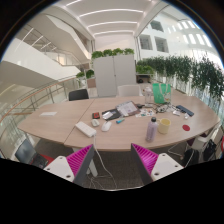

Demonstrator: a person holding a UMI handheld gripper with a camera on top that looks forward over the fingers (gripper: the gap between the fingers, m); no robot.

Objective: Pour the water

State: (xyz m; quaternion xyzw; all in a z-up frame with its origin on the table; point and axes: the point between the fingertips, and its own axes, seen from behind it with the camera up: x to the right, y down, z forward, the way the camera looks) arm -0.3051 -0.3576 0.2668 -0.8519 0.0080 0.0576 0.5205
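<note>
Progress so far is basically zero, judging by what I've got on screen. My gripper [113, 160] hangs well back from the table [60, 125] with its fingers spread apart and nothing between them, just floor and table edge showing in the gap. For the pour I'm guessing I'll need the purple bottle [151, 130] standing near the right end of the table, and maybe the yellow cup [164, 125] just to its right, though I can't tell from here whether either one has water in it. So everything is left: closing in, grabbing, tilting, the lot. The table itself is a long pale wooden one, pretty cluttered, with papers [86, 128] on the left, a laptop [127, 108] around the middle and two green containers [161, 92] toward the far right. A dark chair [78, 95] sits at the far side. Beyond that it's a big bright atrium with white cabinets [114, 72] topped with plants, more greenery along the right, and balconies running up the left.
</note>
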